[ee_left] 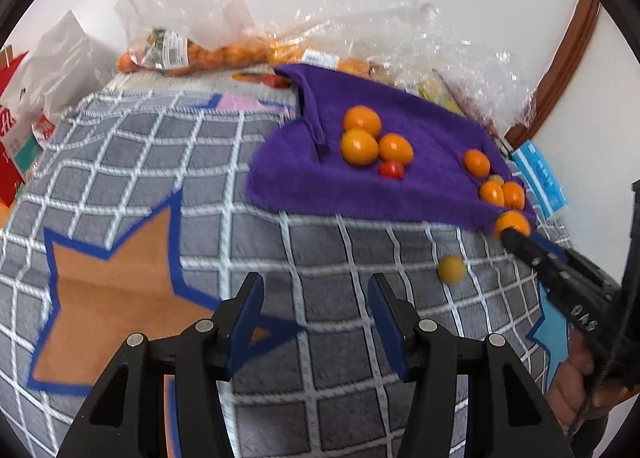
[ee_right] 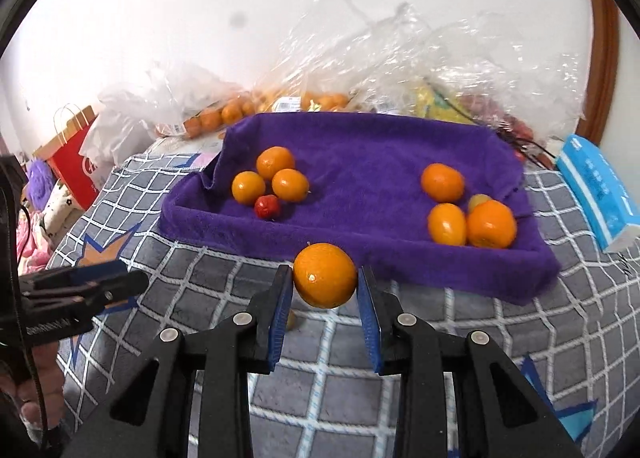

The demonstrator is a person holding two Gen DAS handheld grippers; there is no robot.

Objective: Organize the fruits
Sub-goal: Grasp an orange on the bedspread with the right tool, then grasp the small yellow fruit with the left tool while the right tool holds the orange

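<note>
A purple towel (ee_right: 360, 161) lies on a grey checked blanket. On its left sit three oranges (ee_right: 272, 175) and a small red fruit (ee_right: 267, 206). On its right sit three oranges (ee_right: 468, 213) and a small yellow fruit (ee_right: 479, 200). My right gripper (ee_right: 325, 278) is shut on an orange (ee_right: 325, 274), held just in front of the towel's near edge; it shows in the left wrist view too (ee_left: 513, 222). A small yellow fruit (ee_left: 451, 269) lies on the blanket below it. My left gripper (ee_left: 316, 298) is open and empty over the blanket, left of the towel.
Clear plastic bags with oranges (ee_right: 224, 113) and other fruit stand behind the towel by the wall. A blue tissue pack (ee_right: 600, 193) lies right of the towel. A red paper bag (ee_right: 76, 161) and white bags stand at the far left.
</note>
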